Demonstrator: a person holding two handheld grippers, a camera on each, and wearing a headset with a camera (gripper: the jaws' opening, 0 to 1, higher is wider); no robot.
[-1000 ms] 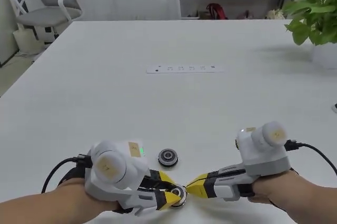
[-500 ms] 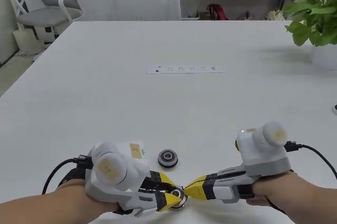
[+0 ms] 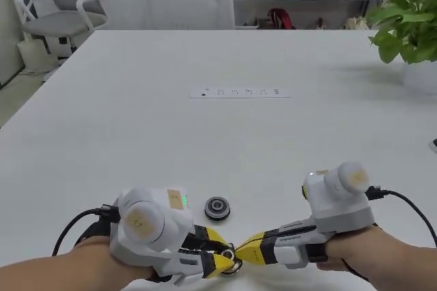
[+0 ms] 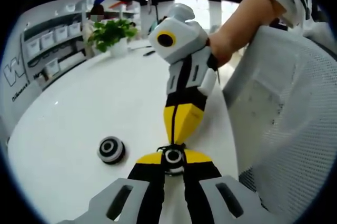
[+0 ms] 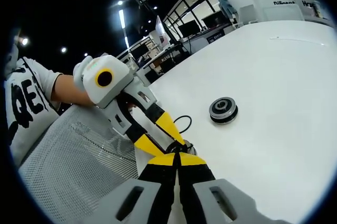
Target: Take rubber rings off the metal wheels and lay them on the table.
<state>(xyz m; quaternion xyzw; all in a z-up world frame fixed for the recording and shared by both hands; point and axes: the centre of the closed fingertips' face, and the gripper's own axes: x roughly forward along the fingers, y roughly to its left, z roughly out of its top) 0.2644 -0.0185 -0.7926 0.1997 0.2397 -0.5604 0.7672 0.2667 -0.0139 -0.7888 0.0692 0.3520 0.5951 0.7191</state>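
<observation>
The small silver metal wheel (image 4: 174, 156) with its black rubber ring (image 4: 171, 146) sits clamped between the yellow-tipped jaws of the left gripper (image 4: 174, 159), its hub facing that camera. The right gripper (image 4: 176, 136) meets it nose-to-nose from straight ahead, jaws pinched on the ring's far edge, so I judge the peel runs back along its own length. A second ringed wheel (image 4: 111, 150) lies flat on the smooth white table (image 4: 63, 124), ahead-left of the left gripper.
</observation>
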